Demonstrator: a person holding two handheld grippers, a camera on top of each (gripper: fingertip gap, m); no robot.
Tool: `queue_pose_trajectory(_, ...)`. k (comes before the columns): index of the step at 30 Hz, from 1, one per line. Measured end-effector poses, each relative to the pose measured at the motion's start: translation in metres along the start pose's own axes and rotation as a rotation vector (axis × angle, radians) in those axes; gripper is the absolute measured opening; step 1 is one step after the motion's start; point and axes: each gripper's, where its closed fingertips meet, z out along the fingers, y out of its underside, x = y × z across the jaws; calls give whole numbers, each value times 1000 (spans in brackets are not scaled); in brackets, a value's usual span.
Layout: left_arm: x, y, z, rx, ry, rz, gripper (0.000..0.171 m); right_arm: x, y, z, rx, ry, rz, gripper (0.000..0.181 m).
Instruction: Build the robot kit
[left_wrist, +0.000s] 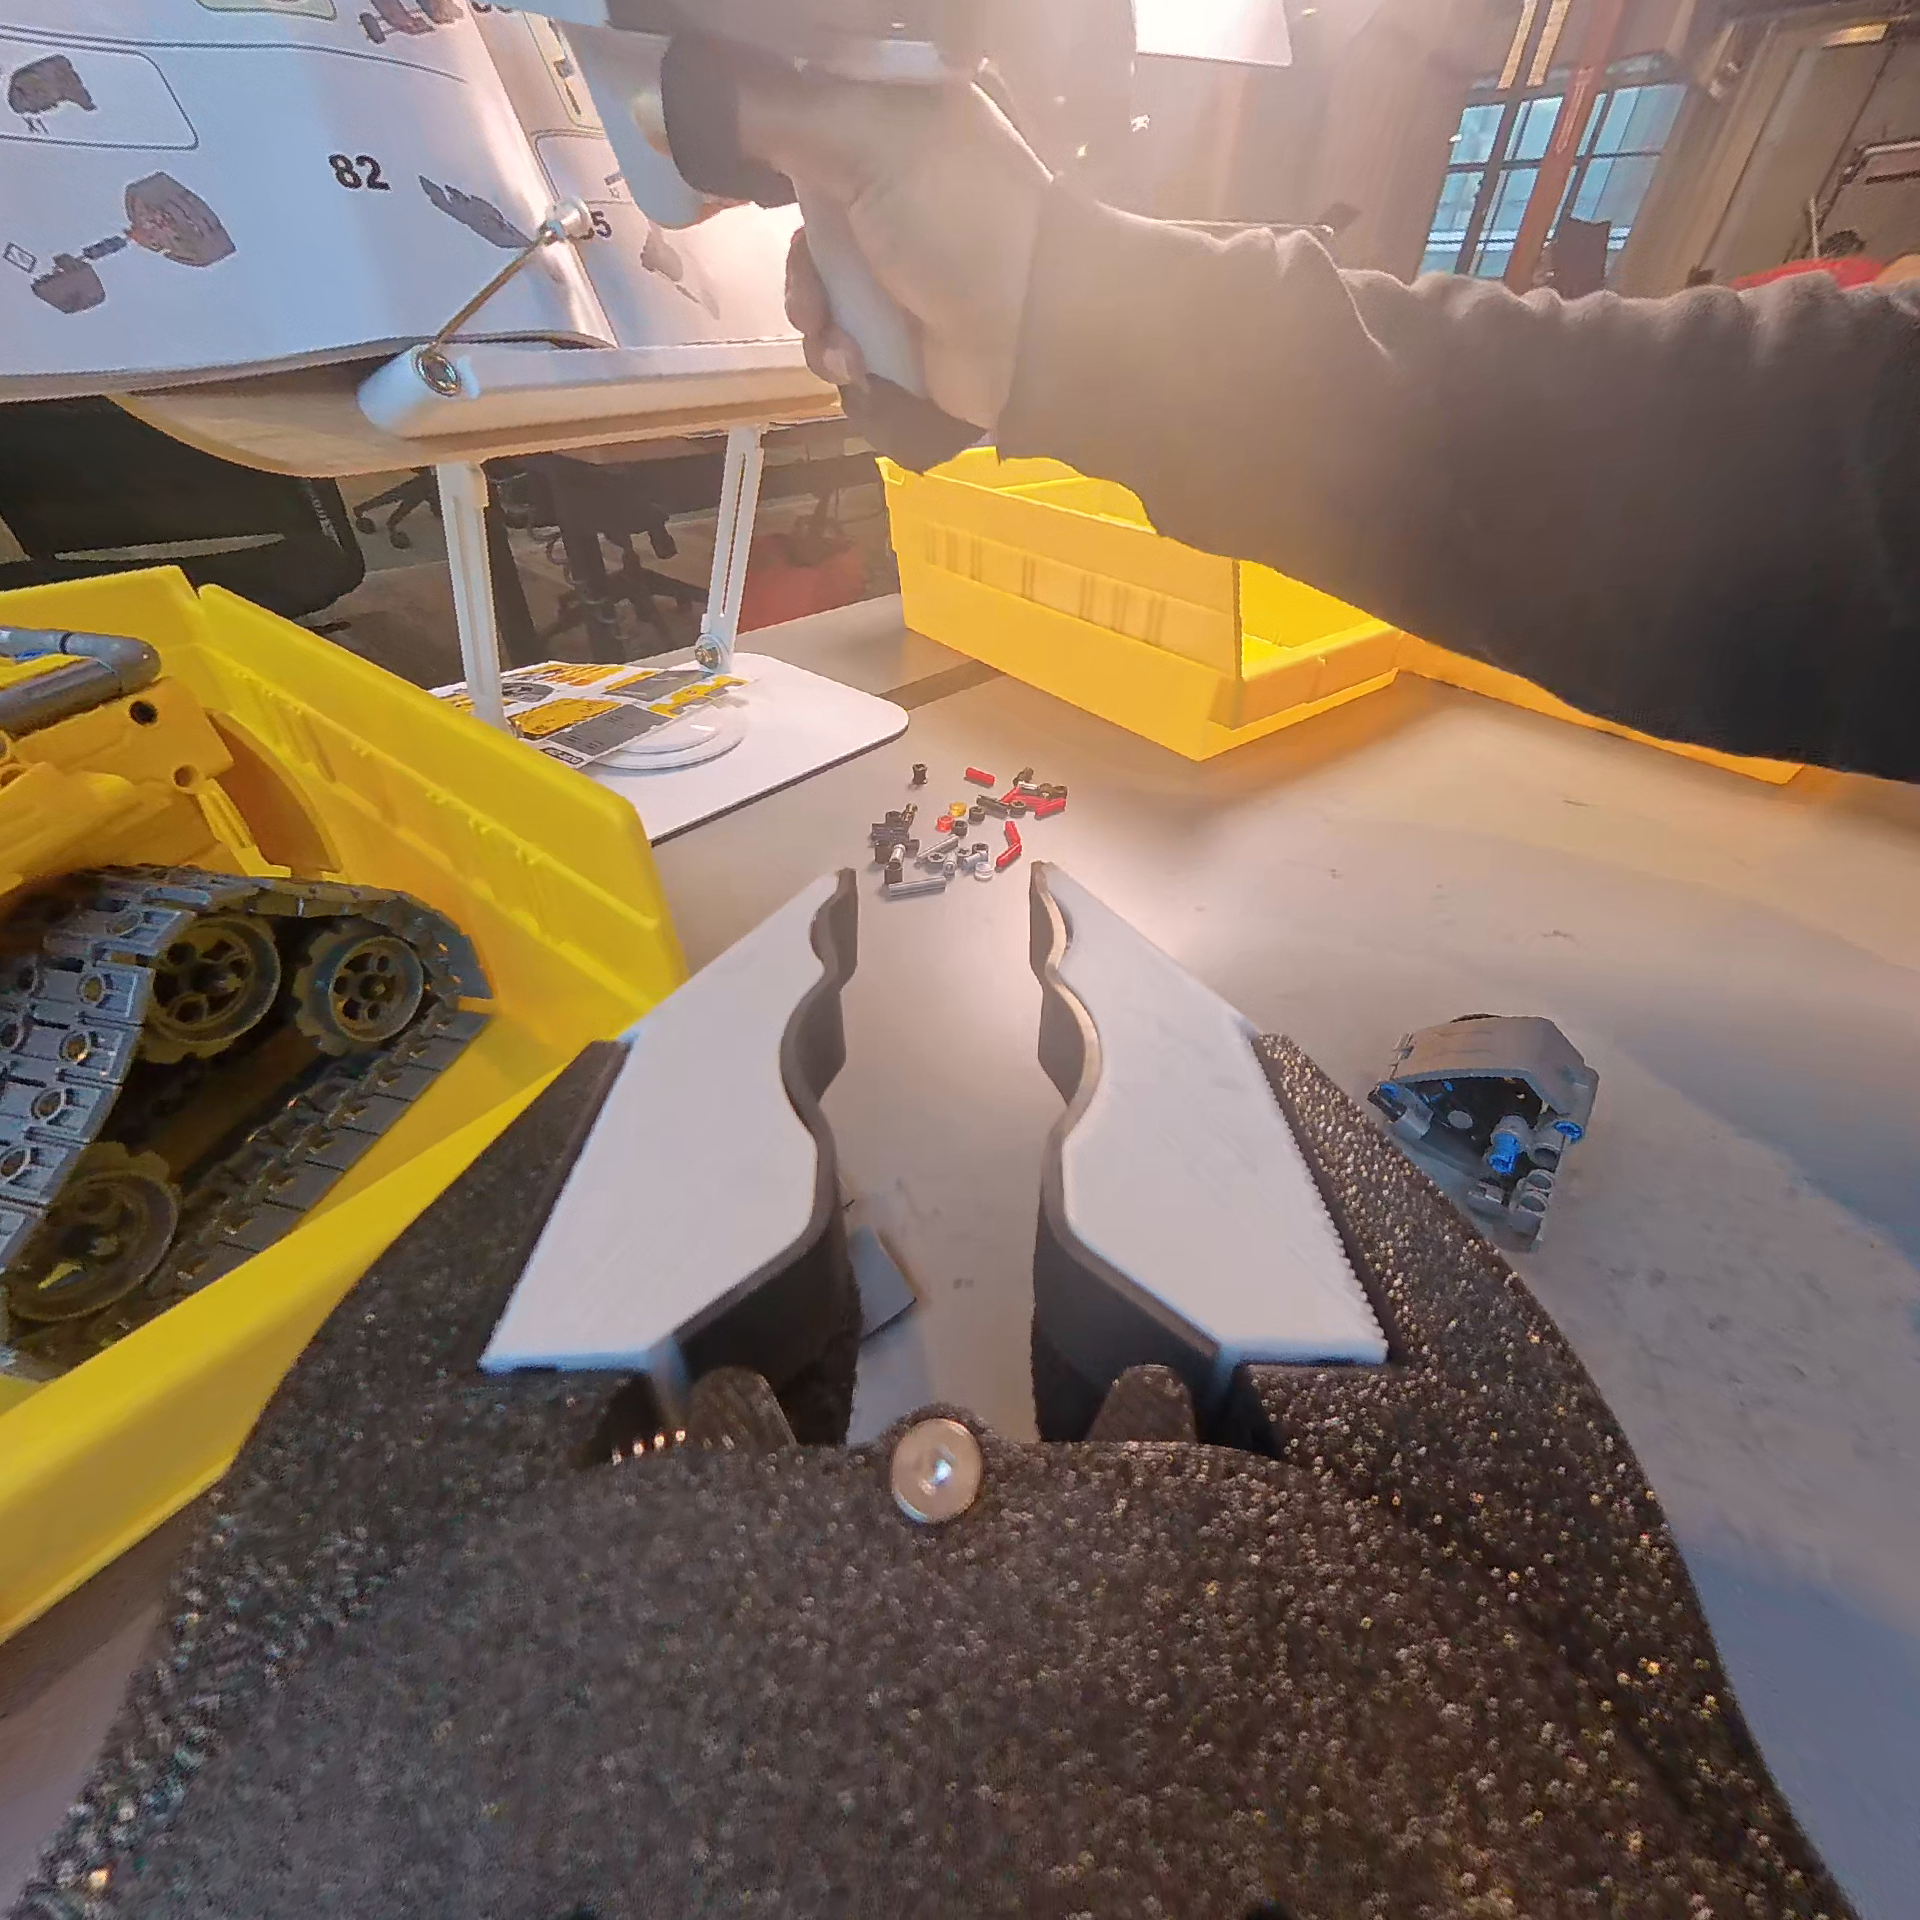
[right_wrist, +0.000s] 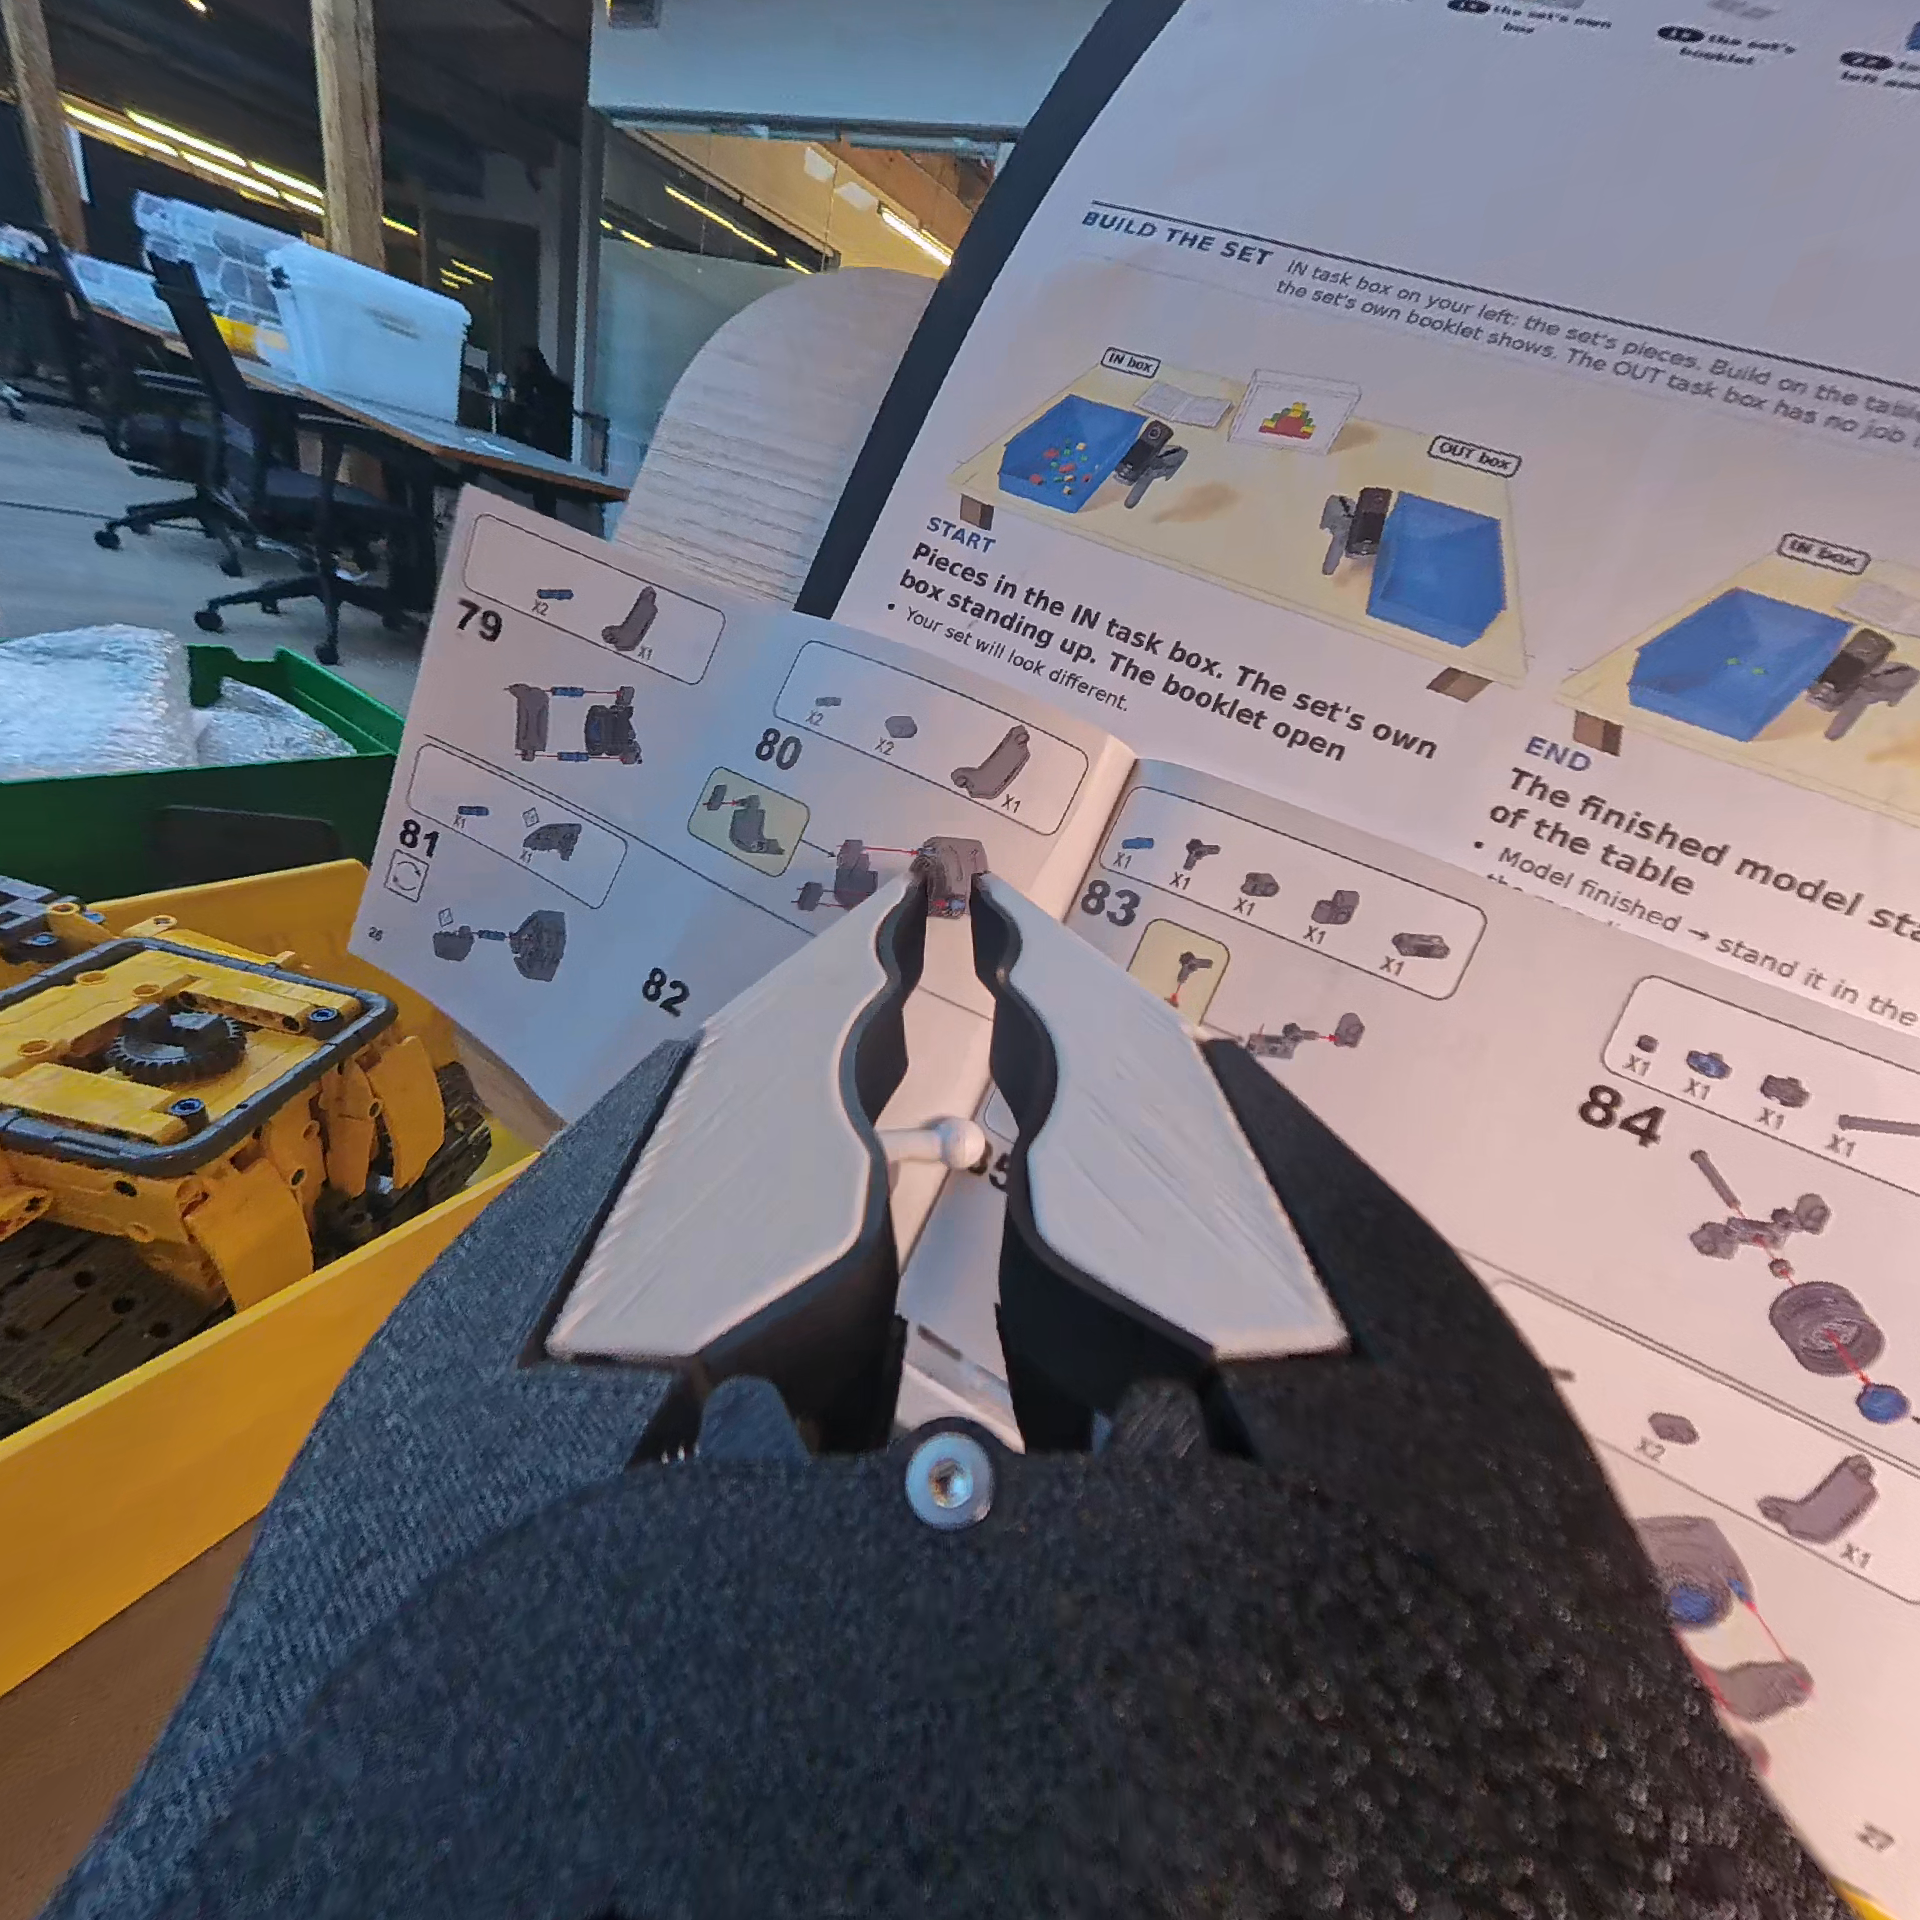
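Observation:
My left gripper (left_wrist: 943, 883) is open and empty, low over the grey table (left_wrist: 1351, 935). Just beyond its tips lies a small pile of loose black, grey and red pieces (left_wrist: 961, 826). A grey sub-assembly with blue pins (left_wrist: 1486, 1127) lies to its right. My right gripper (right_wrist: 948, 896) is shut on a small dark grey piece (right_wrist: 948, 862), held up in front of the open building booklet (right_wrist: 644, 790). In the left wrist view a hand (left_wrist: 914, 249) holds that gripper up by the booklet stand (left_wrist: 582, 384).
A yellow bin (left_wrist: 436, 800) at the left holds a yellow tracked model (left_wrist: 208, 997), which also shows in the right wrist view (right_wrist: 197, 1081). Another yellow bin (left_wrist: 1122, 634) stands at the back. A printed sheet (right_wrist: 1455, 468) rises behind the booklet. A green crate (right_wrist: 208, 800) and office chairs stand beyond. The grippers' ends are close to 30 cm from one another.

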Motion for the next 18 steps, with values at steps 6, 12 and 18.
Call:
queue_pose_trajectory(6,1,2,1,-8,6,-2,32,-40,24,-16,6,-64,-16,13)
queue_pose_trajectory(12,1,2,2,-12,5,-1,32,-54,40,-11,-12,-49,-20,13)
queue_pose_trajectory(18,0,2,2,-12,5,-8,32,-55,42,-9,0,-43,11,13)
